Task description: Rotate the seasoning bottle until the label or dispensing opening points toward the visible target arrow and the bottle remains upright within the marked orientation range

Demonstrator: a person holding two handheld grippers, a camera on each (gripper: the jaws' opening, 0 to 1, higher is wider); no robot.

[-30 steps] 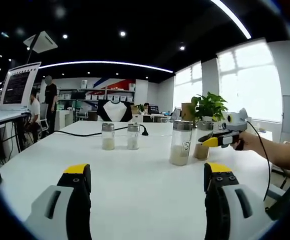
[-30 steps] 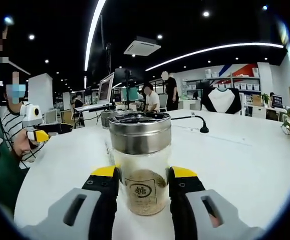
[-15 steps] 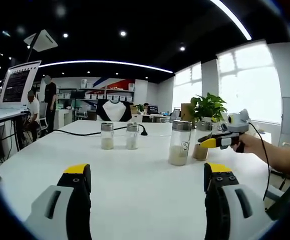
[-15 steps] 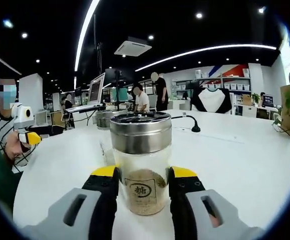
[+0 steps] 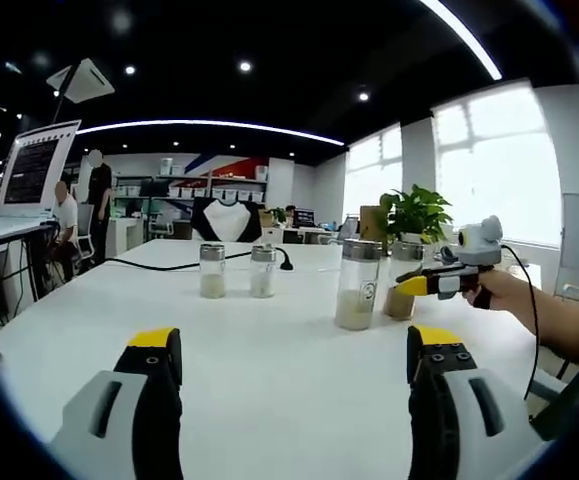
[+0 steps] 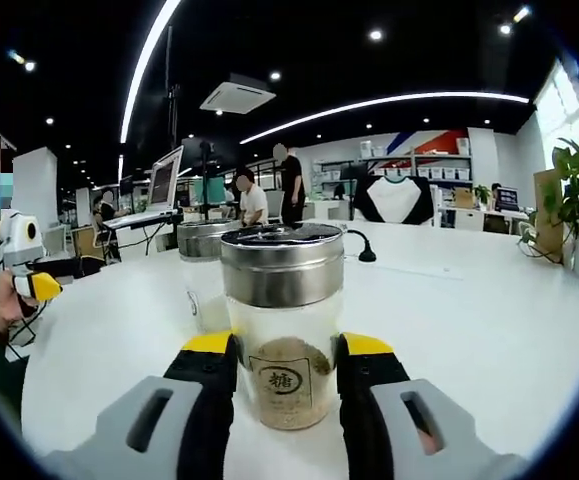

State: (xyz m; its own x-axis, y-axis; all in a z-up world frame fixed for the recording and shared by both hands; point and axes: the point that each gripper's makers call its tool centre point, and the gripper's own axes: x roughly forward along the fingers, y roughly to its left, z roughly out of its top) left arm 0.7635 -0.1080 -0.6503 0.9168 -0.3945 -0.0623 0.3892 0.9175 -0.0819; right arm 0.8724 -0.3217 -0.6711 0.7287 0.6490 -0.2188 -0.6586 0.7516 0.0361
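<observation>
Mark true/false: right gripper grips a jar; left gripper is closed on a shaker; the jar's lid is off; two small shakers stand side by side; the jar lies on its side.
1. The right gripper grips the jar: true.
2. The left gripper is closed on a shaker: false, its jaws are open, holding nothing.
3. The jar's lid is off: false, the metal lid is on.
4. Two small shakers stand side by side on the table: true.
5. The jar lies on its side: false, it stands upright.

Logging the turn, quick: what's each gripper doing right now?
Left gripper: open, jaws wide apart over the bare table, holding nothing.
Right gripper: shut on the seasoning bottle, which stands upright.
</observation>
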